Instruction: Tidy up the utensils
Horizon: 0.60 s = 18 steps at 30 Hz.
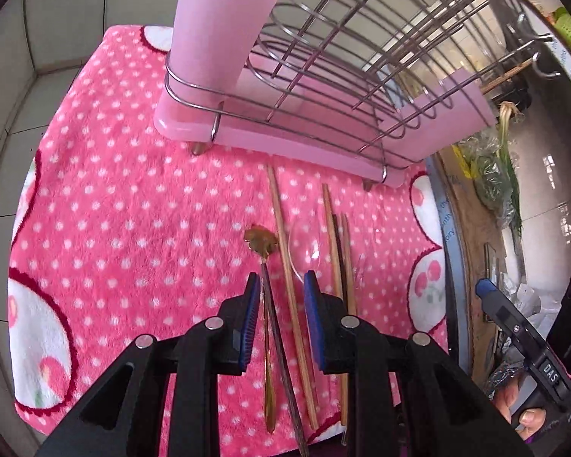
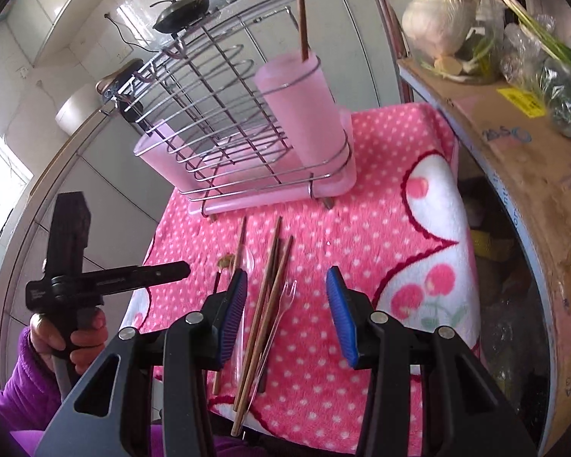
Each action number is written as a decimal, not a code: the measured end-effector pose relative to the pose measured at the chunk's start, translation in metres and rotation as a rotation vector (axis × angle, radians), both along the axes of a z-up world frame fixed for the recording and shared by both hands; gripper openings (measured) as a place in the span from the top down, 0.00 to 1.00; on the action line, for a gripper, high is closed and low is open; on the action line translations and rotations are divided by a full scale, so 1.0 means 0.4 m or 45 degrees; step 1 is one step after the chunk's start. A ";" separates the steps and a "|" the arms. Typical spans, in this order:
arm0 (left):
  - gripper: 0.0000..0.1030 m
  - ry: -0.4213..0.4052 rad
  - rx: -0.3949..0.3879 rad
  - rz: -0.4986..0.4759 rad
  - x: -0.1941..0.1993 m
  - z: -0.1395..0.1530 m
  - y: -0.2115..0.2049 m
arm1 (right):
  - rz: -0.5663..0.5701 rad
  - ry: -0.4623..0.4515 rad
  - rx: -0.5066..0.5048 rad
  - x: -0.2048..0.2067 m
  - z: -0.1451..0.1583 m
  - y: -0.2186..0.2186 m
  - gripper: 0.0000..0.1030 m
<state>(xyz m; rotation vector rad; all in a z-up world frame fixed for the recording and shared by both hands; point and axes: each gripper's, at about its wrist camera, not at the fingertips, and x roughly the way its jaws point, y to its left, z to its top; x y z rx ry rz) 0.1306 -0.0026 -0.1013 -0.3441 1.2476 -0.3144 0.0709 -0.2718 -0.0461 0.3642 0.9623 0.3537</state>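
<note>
**Both grippers poised over utensils laid out on a pink blanket**

In the left wrist view, the far left of the frame is grey tiled surface, then the pink polka-dot blanket (image 1: 133, 198) fills the middle. At upper centre stands the wire rack (image 1: 323, 76) on its pink tray, with a pink cup (image 1: 224, 19) at its near left corner. Below the rack the utensils lie in a row: a gold spoon (image 1: 260, 242) with a flower-shaped bowl, a dark chopstick beside it, a light wooden chopstick (image 1: 285, 251), a clear plastic spoon (image 1: 304, 251), then more chopsticks (image 1: 340, 259). The left gripper (image 1: 281, 297) sits at lower centre, its blue pads a modest gap apart, framing the gold spoon's handle and the light chopstick; neither pad visibly presses on anything. At the lower right edge the right gripper (image 1: 487, 293) shows side-on, held by a hand (image 1: 525, 415).

In the right wrist view, a hand (image 2: 72, 339) in a purple sleeve holds the left gripper at lower left. The rack stands at upper centre, one chopstick (image 2: 302, 11) upright in its pink cup. At lower centre the right gripper (image 2: 285, 285) has its pads well apart, with the chopstick bundle (image 2: 270, 293) and a clear plastic fork (image 2: 287, 297) between them, untouched. A cardboard box (image 2: 514, 152) with vegetables occupies the right.
</note>
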 end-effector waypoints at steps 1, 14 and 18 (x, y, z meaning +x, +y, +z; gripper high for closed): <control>0.78 0.022 0.007 -0.006 0.008 -0.012 -0.009 | 0.000 0.006 0.000 0.001 -0.005 -0.002 0.57; 0.87 0.109 0.162 -0.013 0.066 -0.109 -0.079 | 0.006 0.053 0.035 0.021 -0.048 -0.013 0.57; 0.94 0.094 0.157 -0.010 0.070 -0.113 -0.079 | 0.006 0.069 0.043 0.023 -0.055 -0.012 0.57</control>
